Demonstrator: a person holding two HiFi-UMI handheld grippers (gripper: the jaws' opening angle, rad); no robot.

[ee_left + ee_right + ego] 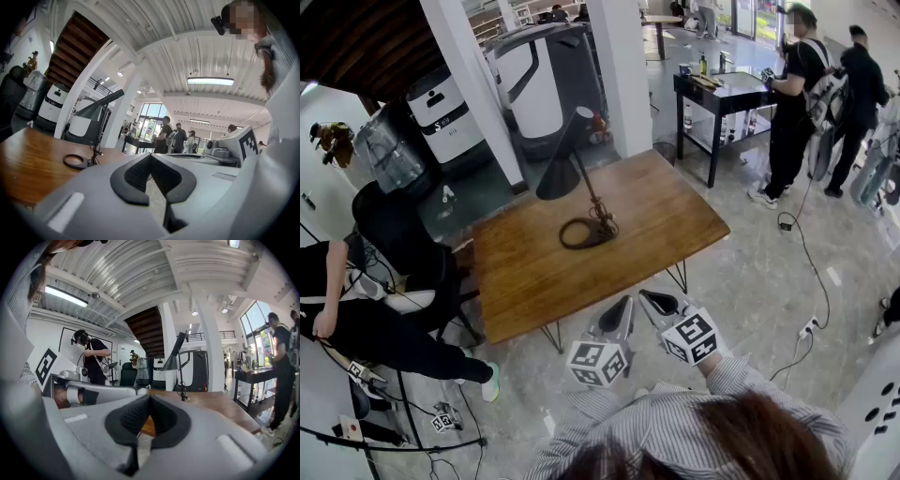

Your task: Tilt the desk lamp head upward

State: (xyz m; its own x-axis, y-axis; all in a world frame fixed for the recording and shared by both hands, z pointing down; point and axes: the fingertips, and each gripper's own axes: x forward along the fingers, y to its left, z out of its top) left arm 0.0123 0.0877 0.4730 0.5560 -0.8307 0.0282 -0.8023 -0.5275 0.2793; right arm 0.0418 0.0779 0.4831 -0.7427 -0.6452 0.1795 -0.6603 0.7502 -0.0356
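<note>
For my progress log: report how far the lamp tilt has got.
Nothing done: the lamp head points down, untouched, over the table. In hand: both the left gripper and right gripper hang shut and empty, short of the table. Still to do: reach, grip the head, tilt it upward.

The desk lamp (581,192) stands on the table (675,234), near the middle between its left and right edges, with the lamp head (560,173) leaning out toward the far edge. Off the table, just before its near edge, the left gripper (622,307) and right gripper (654,302) hang side by side. A pillar (623,75) rises just behind the far right corner, with a side table (727,94) beyond it to the right.
</note>
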